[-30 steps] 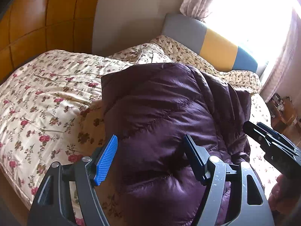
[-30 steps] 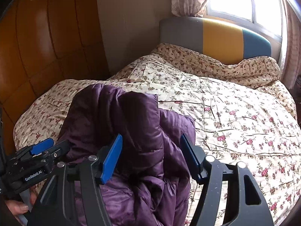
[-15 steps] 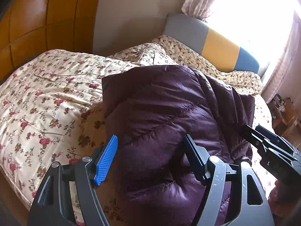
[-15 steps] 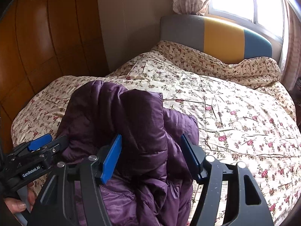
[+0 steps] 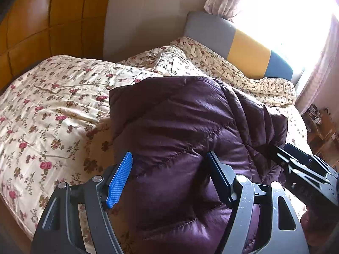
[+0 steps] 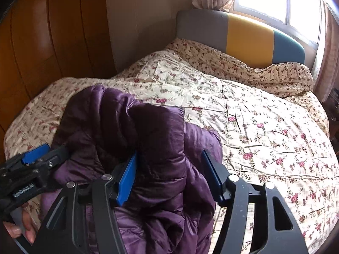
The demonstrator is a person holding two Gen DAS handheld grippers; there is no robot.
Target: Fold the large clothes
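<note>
A dark purple quilted down jacket (image 5: 182, 131) lies bunched on the floral bedspread (image 5: 53, 110); it also shows in the right wrist view (image 6: 152, 148). My left gripper (image 5: 169, 182) is open, its jaws spread wide just over the near part of the jacket. My right gripper (image 6: 171, 180) is open, its jaws either side of a raised fold of the jacket, not pinching it. Each gripper shows in the other's view: the right one (image 5: 305, 173) at the jacket's right edge, the left one (image 6: 31, 169) at its left edge.
The bed has a grey, yellow and blue headboard (image 6: 239, 33) under a bright window. Wooden wardrobe panels (image 6: 42, 42) stand along the bed's left side. A cluttered wooden side table (image 5: 322, 124) stands to the right of the bed.
Both grippers have drifted slightly forward and down over the jacket. Both stay open.
</note>
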